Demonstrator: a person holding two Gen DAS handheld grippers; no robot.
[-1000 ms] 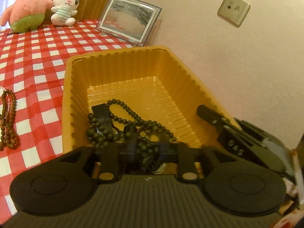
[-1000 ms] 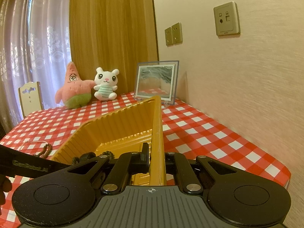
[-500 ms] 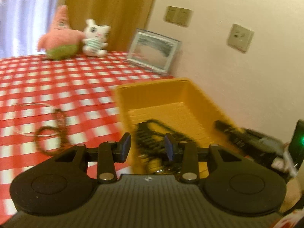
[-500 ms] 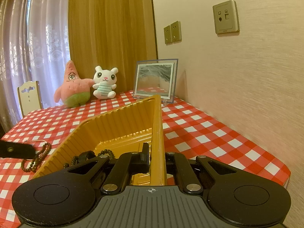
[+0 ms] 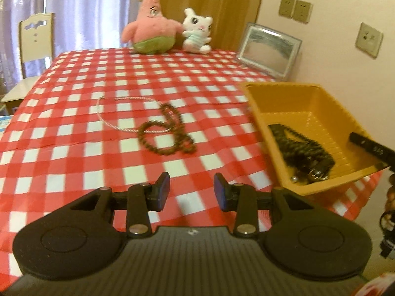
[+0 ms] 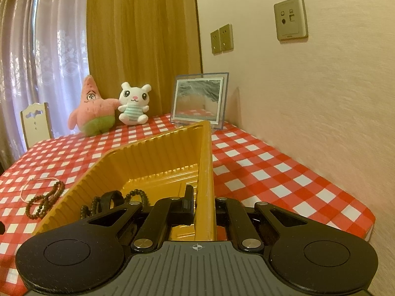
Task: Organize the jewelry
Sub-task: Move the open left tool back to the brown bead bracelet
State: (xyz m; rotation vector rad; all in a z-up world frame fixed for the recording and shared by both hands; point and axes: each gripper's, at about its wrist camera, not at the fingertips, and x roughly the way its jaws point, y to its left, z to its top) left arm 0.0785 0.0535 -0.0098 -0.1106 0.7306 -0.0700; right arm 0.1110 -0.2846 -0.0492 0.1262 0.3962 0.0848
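Right hand-held gripper (image 6: 203,212) clamps tray (image 6: 158,155) wall — long axis pointing away.

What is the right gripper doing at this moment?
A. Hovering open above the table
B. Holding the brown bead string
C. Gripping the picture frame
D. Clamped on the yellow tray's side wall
D: the right gripper has one finger on each side of the yellow tray wall, pinching it.

Left wrist view motion-blurred: dark beads (image 5: 300,151) in yellow tray (image 5: 293,93) smeared. Right gripper (image 6: 202,207) hides tray's near wall; its right finger hidden behind wall.
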